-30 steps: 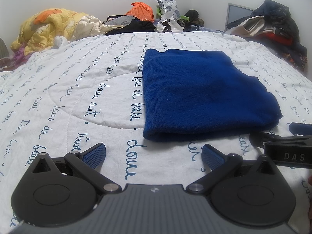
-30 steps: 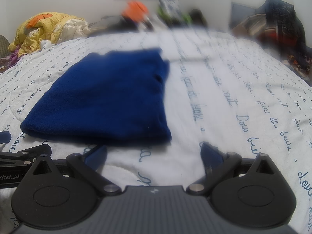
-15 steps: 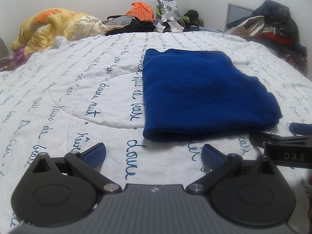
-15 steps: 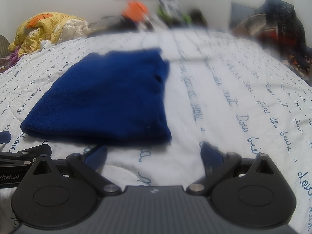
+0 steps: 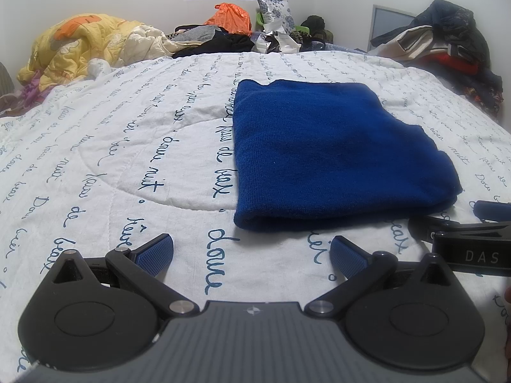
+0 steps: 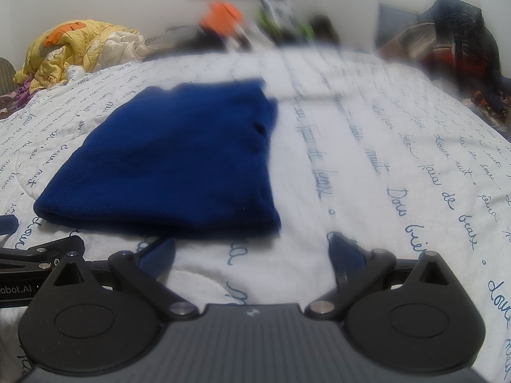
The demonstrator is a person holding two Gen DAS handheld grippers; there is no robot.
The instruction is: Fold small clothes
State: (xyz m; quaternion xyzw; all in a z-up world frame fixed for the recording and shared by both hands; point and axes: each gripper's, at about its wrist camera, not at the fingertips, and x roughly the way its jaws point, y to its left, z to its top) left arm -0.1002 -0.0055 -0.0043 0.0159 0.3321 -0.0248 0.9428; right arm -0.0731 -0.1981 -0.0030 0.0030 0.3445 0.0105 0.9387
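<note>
A dark blue knit garment [image 5: 332,153] lies folded flat on the white quilt with blue script [image 5: 127,146]. It also shows in the right wrist view [image 6: 179,162], which is partly blurred. My left gripper [image 5: 252,252] is open and empty, low over the quilt just in front of the garment's near left corner. My right gripper [image 6: 252,249] is open and empty, just in front of the garment's near right corner. Each gripper's side shows at the edge of the other's view.
A yellow comforter [image 5: 76,48] is piled at the far left. Clothes, an orange bag [image 5: 230,16] and a pillow lie along the far edge. A heap of dark clothes [image 5: 447,44] sits at the far right.
</note>
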